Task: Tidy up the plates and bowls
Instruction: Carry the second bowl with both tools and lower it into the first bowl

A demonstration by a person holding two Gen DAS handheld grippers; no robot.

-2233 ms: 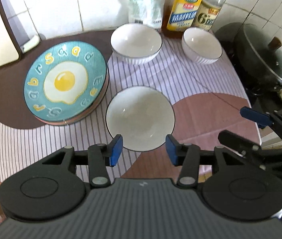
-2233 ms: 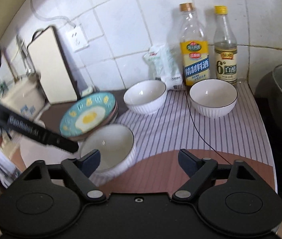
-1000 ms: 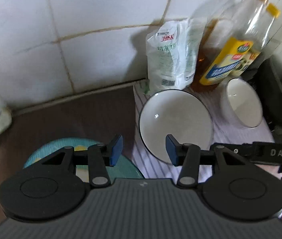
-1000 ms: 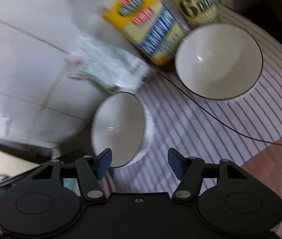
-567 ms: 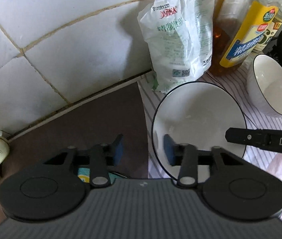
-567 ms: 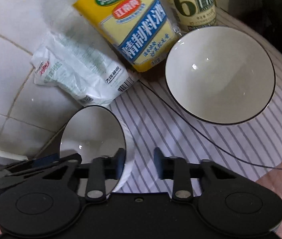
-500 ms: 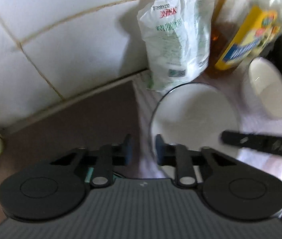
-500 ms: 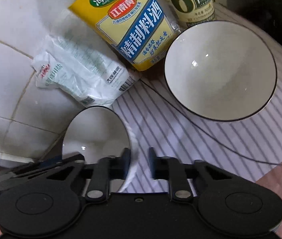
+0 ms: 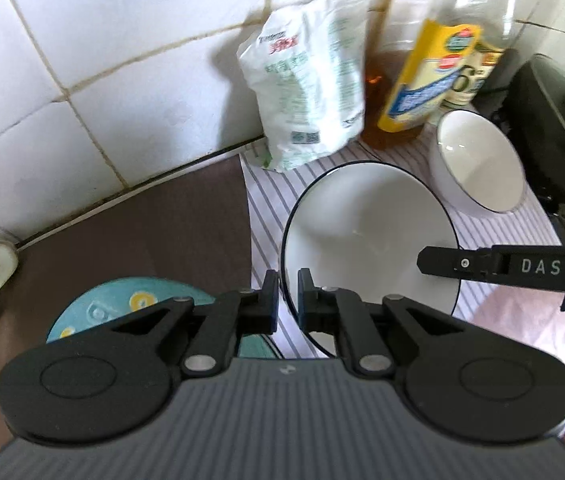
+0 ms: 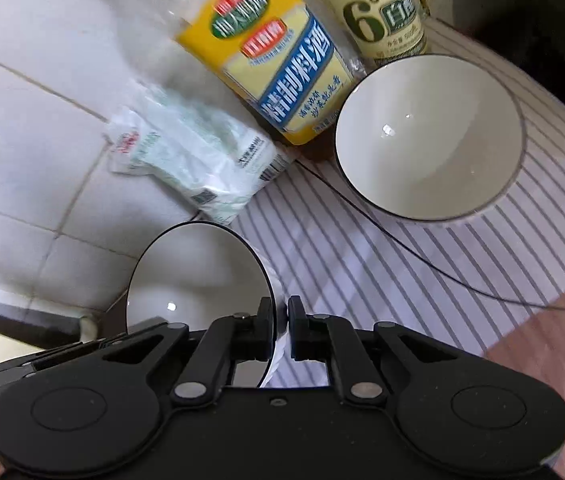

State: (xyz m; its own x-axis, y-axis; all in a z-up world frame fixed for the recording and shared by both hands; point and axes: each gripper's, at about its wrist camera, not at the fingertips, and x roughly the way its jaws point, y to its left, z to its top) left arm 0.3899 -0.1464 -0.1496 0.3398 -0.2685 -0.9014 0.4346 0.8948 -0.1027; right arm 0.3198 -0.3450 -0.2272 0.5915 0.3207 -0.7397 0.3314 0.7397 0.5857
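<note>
Your left gripper (image 9: 287, 296) is pinched on the near-left rim of the white bowl (image 9: 366, 236), one pad inside and one outside the dark rim line. Your right gripper (image 10: 280, 328) is clamped on the same bowl's opposite rim; from the left wrist view its black finger (image 9: 482, 266) reaches in across the bowl's right edge. The left jaws have just been closing onto that rim. The bowl sits on the striped mat (image 10: 362, 264) toward the counter's back edge, with the white bag (image 9: 306, 92) just beside its far rim against the tiled wall (image 9: 102, 60). A second white bowl (image 10: 428, 136) stands near the back right, touching or nearly touching the yellow-labelled bottle (image 10: 274, 60). The egg-pattern plate (image 9: 122, 308) lies to the left under your left gripper, beside the bowl. Bare brown counter (image 9: 142, 232) opens to the left, bare striped mat to the right.
</note>
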